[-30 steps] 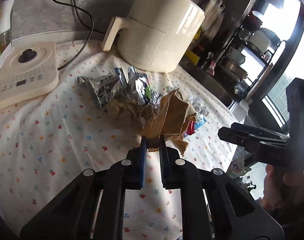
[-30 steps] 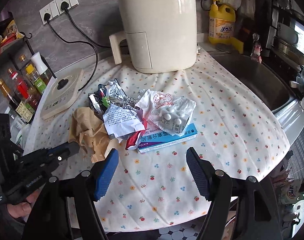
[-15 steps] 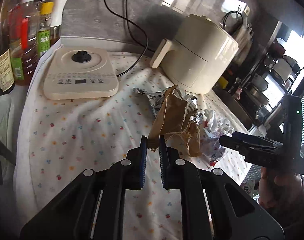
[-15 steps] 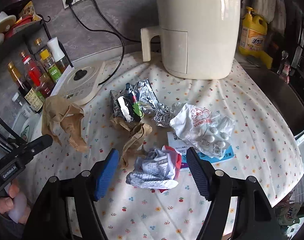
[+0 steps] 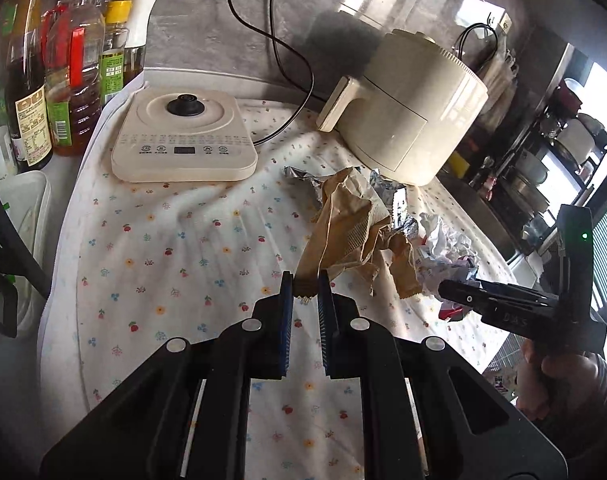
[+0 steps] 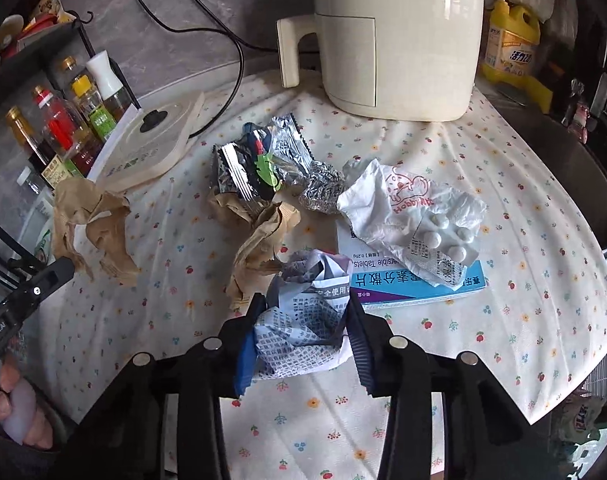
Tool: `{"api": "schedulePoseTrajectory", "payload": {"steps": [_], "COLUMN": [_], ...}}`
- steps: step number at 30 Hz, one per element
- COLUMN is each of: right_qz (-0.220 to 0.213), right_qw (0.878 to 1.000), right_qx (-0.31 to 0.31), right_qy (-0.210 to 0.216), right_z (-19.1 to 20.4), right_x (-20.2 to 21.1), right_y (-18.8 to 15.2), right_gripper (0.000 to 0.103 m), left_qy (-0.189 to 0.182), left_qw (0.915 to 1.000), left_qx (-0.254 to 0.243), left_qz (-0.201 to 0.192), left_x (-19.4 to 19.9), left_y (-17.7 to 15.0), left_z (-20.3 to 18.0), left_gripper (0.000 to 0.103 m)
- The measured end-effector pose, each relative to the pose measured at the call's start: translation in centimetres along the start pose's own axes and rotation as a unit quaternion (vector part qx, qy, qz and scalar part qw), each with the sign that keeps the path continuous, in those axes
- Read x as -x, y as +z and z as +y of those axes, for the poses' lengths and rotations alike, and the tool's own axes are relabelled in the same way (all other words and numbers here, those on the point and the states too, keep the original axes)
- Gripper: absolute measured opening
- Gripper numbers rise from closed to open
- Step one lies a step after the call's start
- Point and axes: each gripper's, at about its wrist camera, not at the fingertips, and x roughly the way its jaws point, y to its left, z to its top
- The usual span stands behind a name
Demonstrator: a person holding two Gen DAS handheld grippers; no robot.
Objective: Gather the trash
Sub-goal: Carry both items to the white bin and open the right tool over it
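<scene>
A crumpled brown paper bag (image 5: 351, 220) is pinched in the left gripper (image 5: 305, 292) – lifted off the flowered tablecloth (image 5: 175, 256). A crumpled printed leaflet (image 6: 303, 320) is enclosed by the right gripper (image 6: 303, 316), whose jaws have just been closing – pads touching it. What the bag holds cannot be told.

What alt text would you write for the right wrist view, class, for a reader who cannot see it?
The right gripper, whose jaws have just been closing, clamps a crumpled printed leaflet on a floral tablecloth. Beyond lie a blue medicine box, foil wrappers, brown paper and a cream air fryer.

Crumpled brown paper (image 5: 351, 224), shiny foil wrappers (image 6: 263, 160), printed cloth (image 5: 163, 248).
</scene>
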Motion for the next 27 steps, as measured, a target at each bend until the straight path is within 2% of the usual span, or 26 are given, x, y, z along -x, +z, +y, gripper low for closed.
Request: {"api": "schedulePoseTrajectory", "payload": {"steps": [7,13,19,23,27], "right_qz": [-0.029,-0.011,0.033,0.032,0.01], "right_qw": [1.0,1.0,0.999,0.998,0.998], "right_qx": [-0.006,0.004,-0.004,-0.012,-0.025], "right_qy": [0.006,0.002,-0.034,-0.051,-0.06], "right_z": [-2.0,-4.0,-6.5,-8.1,-9.2], "right_x": [4.4,5.5,4.1,4.0,4.6], "right_y": [-2.0,-4.4,-6.9,-7.4,-6.9], "right_gripper": [0.039,0.039,0.04,0.04,0.04], "left_qy": [-0.019,-0.023,0.003,0.014,0.013], "left_qw": [0.9995,0.9993,0.9998,0.9998,0.9997], "left_qx": [-0.024,-0.029,-0.011,-0.004,-0.009], "left_qz": [-0.002,-0.009,-0.014,-0.017,-0.017], "left_x": [-0.2,1.4,3.8,4.6,4.4], "left_y": [-0.8,-2.8,-5.0,-5.9,-5.9], "left_z": [-4.4,-8.0,-8.5,-8.7,-9.1], "left_gripper": [0.012,0.012,0.012,0.012,0.012]}}
